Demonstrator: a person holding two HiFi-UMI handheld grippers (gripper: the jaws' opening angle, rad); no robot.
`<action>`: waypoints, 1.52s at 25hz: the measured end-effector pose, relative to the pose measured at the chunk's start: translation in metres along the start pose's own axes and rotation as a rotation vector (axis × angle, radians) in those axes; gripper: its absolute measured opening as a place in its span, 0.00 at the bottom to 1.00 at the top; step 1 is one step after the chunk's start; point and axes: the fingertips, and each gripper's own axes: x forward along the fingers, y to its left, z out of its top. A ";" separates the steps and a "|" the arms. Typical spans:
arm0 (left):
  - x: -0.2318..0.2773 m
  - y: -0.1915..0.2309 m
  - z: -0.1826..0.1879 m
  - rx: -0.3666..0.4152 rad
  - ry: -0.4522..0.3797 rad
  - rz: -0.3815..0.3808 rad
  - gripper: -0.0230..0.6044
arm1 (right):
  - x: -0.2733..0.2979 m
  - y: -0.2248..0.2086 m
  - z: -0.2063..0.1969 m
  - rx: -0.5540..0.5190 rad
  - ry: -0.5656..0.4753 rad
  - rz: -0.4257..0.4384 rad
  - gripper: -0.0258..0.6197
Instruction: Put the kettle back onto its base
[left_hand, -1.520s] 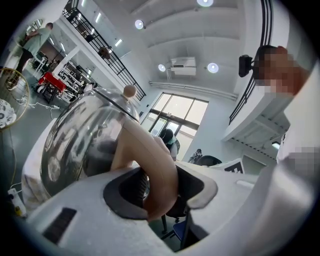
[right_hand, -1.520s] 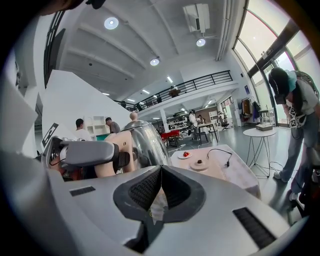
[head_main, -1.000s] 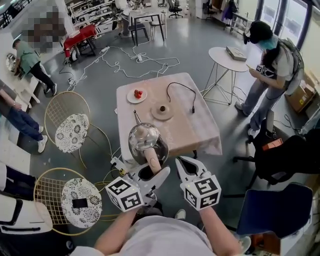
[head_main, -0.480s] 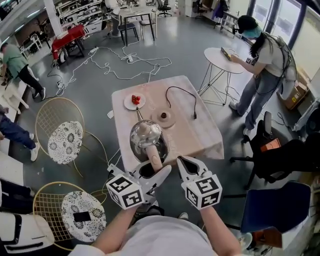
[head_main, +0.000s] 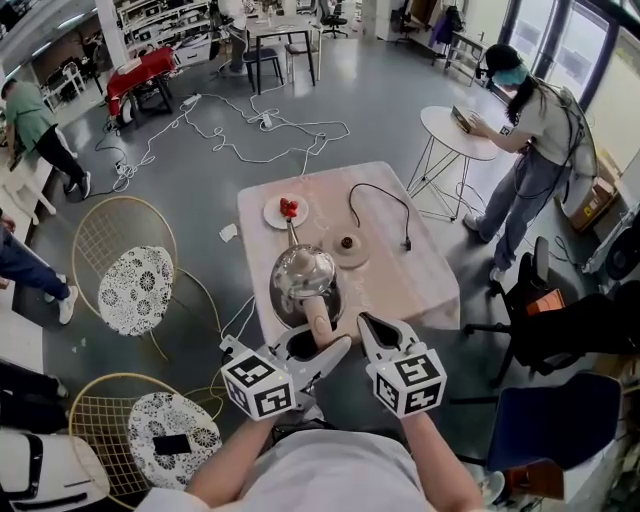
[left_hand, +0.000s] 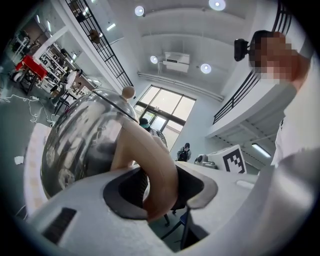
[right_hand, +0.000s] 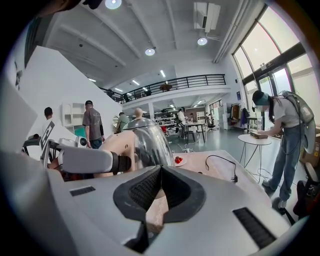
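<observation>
The steel kettle (head_main: 303, 275) with its tan handle (head_main: 318, 318) hangs over the near edge of the pink table (head_main: 420, 290), spout pointing away. My left gripper (head_main: 318, 352) is shut on the handle; in the left gripper view the handle (left_hand: 155, 170) sits clamped between the dark pads. The round kettle base (head_main: 350, 247) lies just beyond the kettle, its black cable (head_main: 385, 205) trailing to the right. My right gripper (head_main: 372, 335) floats beside the handle, shut and holding nothing. From the right gripper view the kettle (right_hand: 147, 140) is to the left.
A white plate with red fruit (head_main: 285, 210) lies at the table's far left. Two wire chairs (head_main: 135, 285) stand on the left. A person (head_main: 530, 140) stands at a round side table (head_main: 460, 130) to the right. A blue chair (head_main: 540, 420) is near right.
Both grippers and the kettle have come forward toward the table; the kettle now hangs closer to the base. The left grip on the handle is unchanged.
</observation>
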 end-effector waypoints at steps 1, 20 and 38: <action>-0.002 0.002 0.001 0.002 0.001 -0.001 0.30 | 0.003 0.001 0.002 -0.001 -0.002 -0.003 0.05; 0.021 0.046 0.009 0.010 0.010 0.024 0.30 | 0.047 -0.031 0.011 -0.001 -0.017 0.007 0.05; 0.117 0.100 0.009 -0.018 0.003 0.055 0.30 | 0.091 -0.124 0.021 -0.012 0.029 0.042 0.05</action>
